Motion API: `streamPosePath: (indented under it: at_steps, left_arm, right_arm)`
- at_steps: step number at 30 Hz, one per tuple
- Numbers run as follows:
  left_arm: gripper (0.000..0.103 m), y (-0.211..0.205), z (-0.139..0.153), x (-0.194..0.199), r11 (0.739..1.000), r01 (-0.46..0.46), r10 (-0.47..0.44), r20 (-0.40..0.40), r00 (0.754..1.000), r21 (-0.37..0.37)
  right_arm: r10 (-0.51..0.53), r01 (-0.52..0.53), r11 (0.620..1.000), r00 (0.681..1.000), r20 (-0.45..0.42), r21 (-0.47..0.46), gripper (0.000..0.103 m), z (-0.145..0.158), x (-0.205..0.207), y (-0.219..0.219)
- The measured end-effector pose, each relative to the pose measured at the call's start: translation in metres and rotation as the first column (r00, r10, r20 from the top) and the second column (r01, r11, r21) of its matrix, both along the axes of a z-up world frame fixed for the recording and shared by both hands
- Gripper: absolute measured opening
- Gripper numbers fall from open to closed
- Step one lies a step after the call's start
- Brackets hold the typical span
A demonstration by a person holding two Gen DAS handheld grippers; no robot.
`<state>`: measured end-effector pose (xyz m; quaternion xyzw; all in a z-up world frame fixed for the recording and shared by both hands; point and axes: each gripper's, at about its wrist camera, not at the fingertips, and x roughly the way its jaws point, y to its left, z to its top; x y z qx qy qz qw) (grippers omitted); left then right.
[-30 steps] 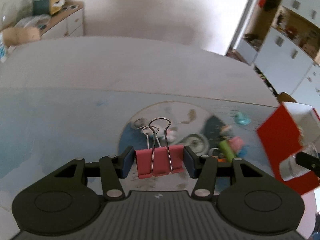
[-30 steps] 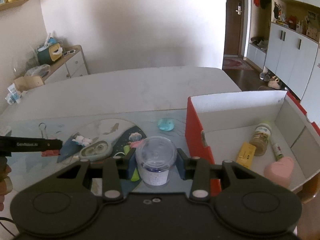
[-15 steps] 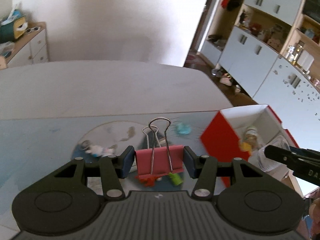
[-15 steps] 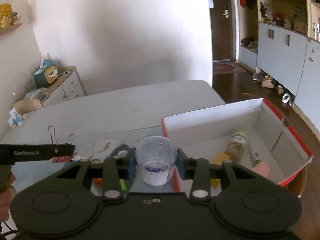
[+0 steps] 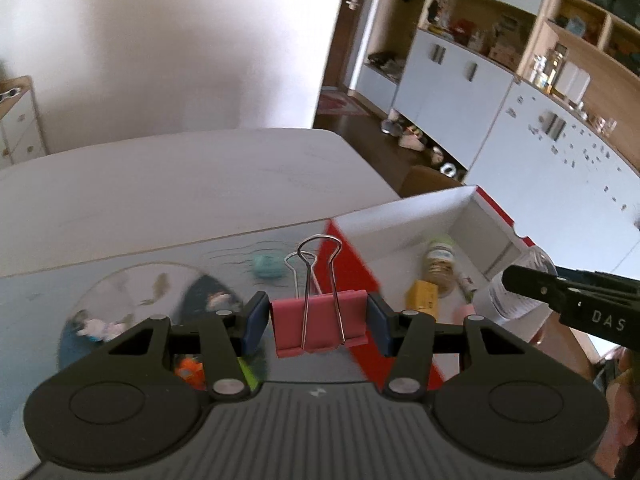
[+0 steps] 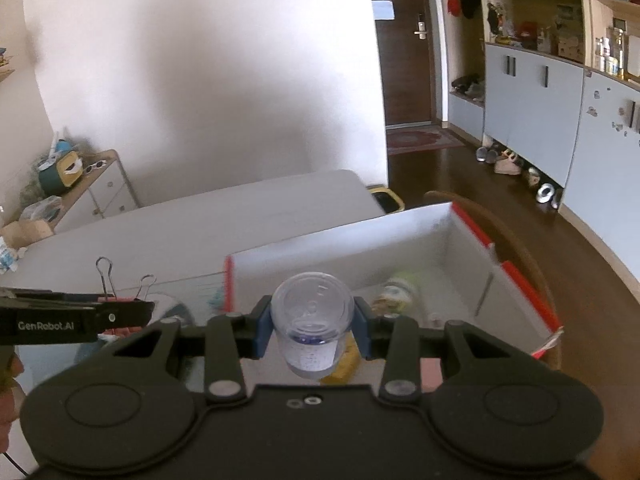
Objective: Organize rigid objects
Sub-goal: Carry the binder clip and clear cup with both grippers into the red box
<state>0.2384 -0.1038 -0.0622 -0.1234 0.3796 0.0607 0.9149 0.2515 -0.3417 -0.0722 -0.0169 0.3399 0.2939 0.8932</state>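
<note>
A pink metal binder clip [image 5: 319, 326] with silver wire handles is seen; the cardboard box [image 6: 400, 240] is coloured red outside, white inside; the small plastic cup [image 6: 312, 318] is clear.

Soft daylight, hazy glare on the wall, fisheye-bent edges, slight motion blur.

The open box [image 6: 472, 248] stands on the table [image 6: 248, 216] at its three o'clock end, a jar [image 6: 394, 294] lying inside. The binder clip [image 5: 318, 322] sits between the left gripper [image 5: 318, 324] pads above the box's nine o'clock wall. The clear cup [image 6: 312, 320] sits between the right gripper [image 6: 312, 326] pads over the box interior.
</note>
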Motion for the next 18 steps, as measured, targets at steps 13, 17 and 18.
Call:
streamPosePath:
  at_steps: [13,17,18]
  left_arm:
    - [0.052,-0.062,-0.018,0.071,0.992,0.124,-0.121,-0.074,0.990,0.031]
    - [0.052,-0.079,-0.025,0.093,0.987,0.150,-0.144,-0.101,0.984,0.059]
    - [0.052,-0.083,-0.028,0.099,0.986,0.155,-0.148,-0.109,0.983,0.065]
  right_arm:
    - [-0.041,0.042,0.996,0.999,0.009,-0.076,0.039,-0.026,0.043,-0.041]
    - [-0.051,0.052,0.994,0.999,0.013,-0.093,0.039,-0.035,0.060,-0.047]
    - [-0.050,0.051,0.994,0.999,0.016,-0.096,0.039,-0.036,0.064,-0.048]
